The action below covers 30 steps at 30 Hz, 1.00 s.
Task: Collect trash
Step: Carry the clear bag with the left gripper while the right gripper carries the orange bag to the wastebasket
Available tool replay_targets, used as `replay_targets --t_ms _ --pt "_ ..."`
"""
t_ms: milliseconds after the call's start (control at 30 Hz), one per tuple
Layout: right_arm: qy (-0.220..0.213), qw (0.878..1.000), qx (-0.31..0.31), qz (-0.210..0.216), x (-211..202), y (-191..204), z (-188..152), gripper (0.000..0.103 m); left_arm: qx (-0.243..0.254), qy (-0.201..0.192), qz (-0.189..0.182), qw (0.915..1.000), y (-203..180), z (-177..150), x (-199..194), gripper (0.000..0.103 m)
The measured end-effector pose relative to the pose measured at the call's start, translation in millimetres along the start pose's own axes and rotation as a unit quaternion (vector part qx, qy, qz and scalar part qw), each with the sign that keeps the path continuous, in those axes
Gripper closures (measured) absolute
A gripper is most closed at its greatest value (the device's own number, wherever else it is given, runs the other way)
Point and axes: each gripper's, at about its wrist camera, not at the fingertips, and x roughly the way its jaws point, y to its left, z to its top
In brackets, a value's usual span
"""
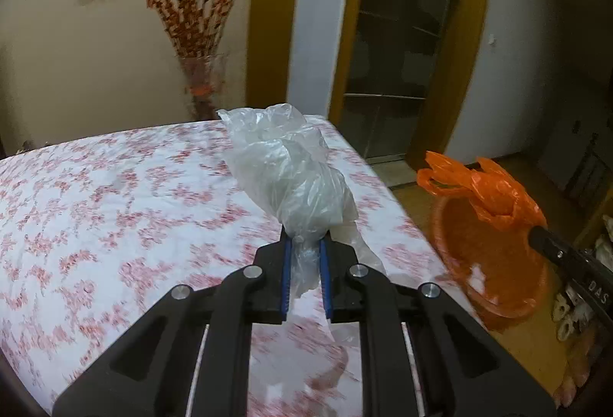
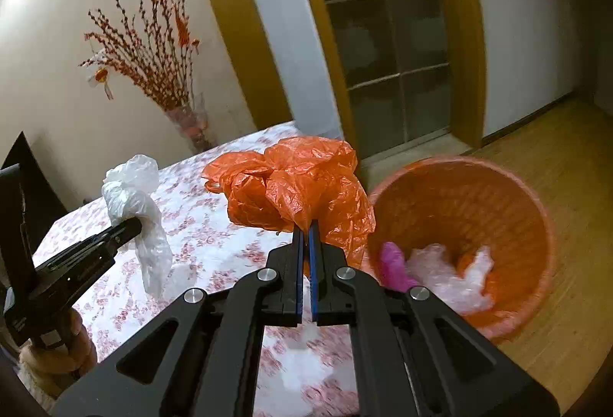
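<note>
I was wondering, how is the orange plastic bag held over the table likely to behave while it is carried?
The orange plastic bag looks thin and crinkled, so probably floppy and very light. It bunches above the right gripper rather than hanging straight, so it may shift or billow. Its glossy film could slip from the shut jaws.

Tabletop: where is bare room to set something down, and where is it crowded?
The floral table is bare left of the clear bag held in the left gripper, back to the vase. The right edge is crowded: the orange bag in the right gripper, beside the partly filled basket.
</note>
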Motion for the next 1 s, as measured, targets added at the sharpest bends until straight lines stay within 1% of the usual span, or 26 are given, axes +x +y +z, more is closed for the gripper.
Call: replay_targets --t_ms 267,467,733,1000 --pt "-0.035 0.999 0.016 -0.036 -44.8 -22.5 -7.7 0.100 0.022 -0.008 -0.042 0.9988 -41.8 -17.5 -26.8 0.089" --pt "-0.047 0.996 0.031 -0.062 -59.5 -39.3 -12.1 0.100 0.038 -0.007 -0.071 0.9967 -71.7 -24.7 -32.7 0.089" --pt "-0.050 0.994 0.056 -0.083 -64.8 -65.5 -12.7 0.100 0.053 0.008 -0.104 0.9931 -109.8 -26.6 -17.3 0.089" --pt "-0.050 0.990 0.083 -0.098 -54.1 -92.1 -6.8 0.100 0.069 0.021 -0.125 0.9896 -146.5 -25.5 6.3 0.089"
